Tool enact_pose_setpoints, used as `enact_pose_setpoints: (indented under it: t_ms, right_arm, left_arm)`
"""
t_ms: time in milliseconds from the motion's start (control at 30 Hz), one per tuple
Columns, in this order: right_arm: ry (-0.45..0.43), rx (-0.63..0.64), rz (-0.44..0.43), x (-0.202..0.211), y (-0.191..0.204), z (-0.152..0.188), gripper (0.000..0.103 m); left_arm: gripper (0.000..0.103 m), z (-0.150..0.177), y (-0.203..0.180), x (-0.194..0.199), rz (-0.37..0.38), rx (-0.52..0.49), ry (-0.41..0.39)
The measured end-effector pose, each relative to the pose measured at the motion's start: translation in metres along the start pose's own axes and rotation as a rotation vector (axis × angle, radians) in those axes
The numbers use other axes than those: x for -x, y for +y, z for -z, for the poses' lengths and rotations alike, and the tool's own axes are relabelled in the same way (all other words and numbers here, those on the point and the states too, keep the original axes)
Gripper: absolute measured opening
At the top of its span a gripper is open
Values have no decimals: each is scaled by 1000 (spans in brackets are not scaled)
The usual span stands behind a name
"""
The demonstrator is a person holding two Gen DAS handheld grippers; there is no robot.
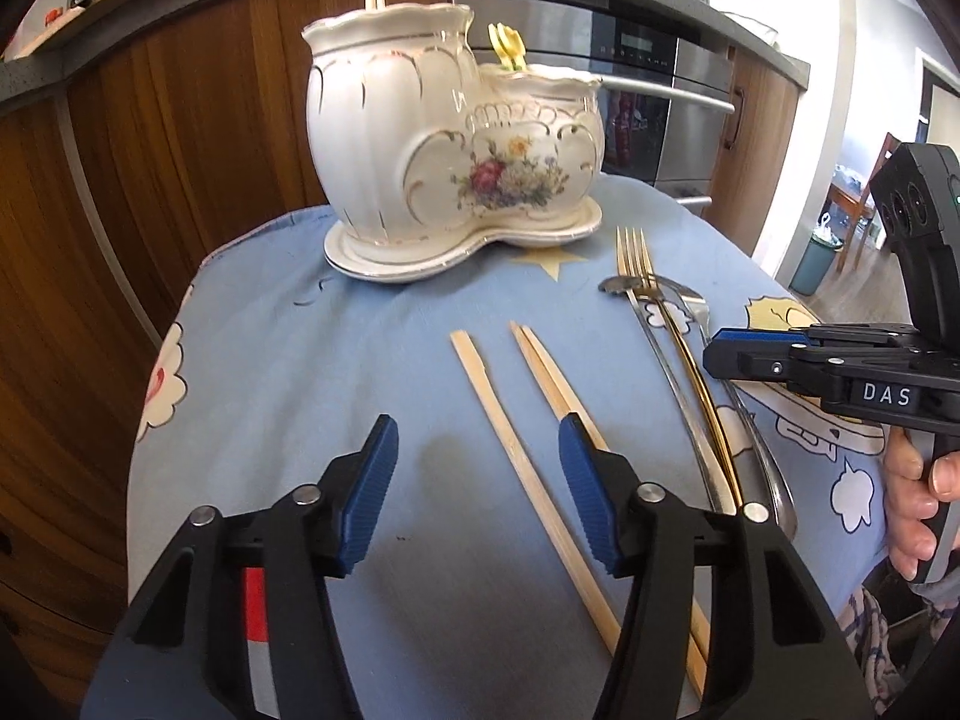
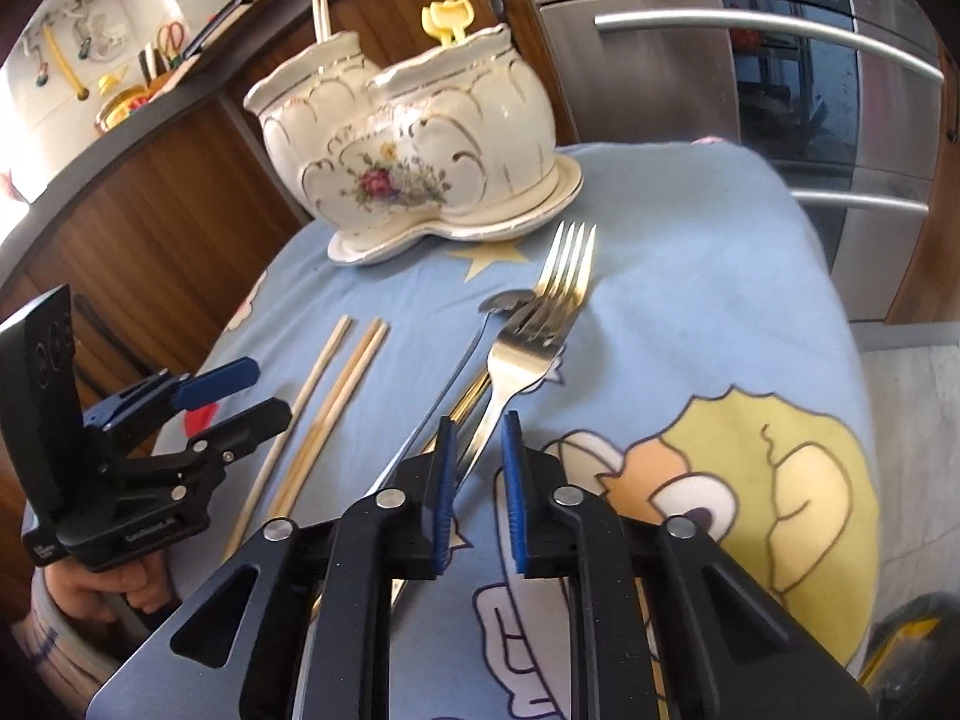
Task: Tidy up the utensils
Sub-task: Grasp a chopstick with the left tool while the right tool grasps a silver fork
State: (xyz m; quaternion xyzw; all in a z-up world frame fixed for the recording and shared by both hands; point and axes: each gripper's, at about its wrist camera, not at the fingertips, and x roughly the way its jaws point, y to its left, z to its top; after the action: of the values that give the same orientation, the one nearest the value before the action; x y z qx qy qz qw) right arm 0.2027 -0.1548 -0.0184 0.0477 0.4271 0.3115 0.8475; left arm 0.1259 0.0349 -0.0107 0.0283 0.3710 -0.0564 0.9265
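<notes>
over the blue-clothed surface [image 1: 336,312] | right gripper [image 2: 477,429] narrowly parted astride steel fork [image 2: 510,372] handle, not clamped | left gripper [image 1: 477,450] gaping, empty | fork stiff, slick: pinch mid-handle

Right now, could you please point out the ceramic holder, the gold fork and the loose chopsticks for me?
ceramic holder [image 1: 420,138]: left wrist view, on its white ribbed wall.
gold fork [image 2: 567,276]: right wrist view, on its tines.
loose chopsticks [image 1: 510,438]: left wrist view, mid-shaft of the single left stick.
</notes>
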Motion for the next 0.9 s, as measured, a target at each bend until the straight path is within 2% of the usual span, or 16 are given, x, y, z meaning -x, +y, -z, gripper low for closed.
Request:
enact_pose_setpoints:
  t_ms: [67, 267, 333, 400, 700, 900]
  right_arm:
    - [1, 3, 5, 0, 1, -1, 16]
    - [2, 0, -7, 2, -4, -3, 13]
    - [-2, -6, -19, 5, -7, -4, 8]
    - [-8, -10, -23, 10, -9, -6, 3]
    - [22, 48, 44, 16, -16, -7, 3]
    - [150, 168, 67, 6, -3, -18, 6]
  left_arm:
    - [53, 1, 1, -2, 10, 3, 14]
    - [34, 3, -3, -8, 22, -27, 52]
    - [19, 2, -1, -8, 20, -21, 58]
    - [11, 1, 5, -8, 21, -5, 64]
    - [8, 0, 23, -6, -5, 3, 92]
    - [8, -7, 28, -9, 25, -27, 151]
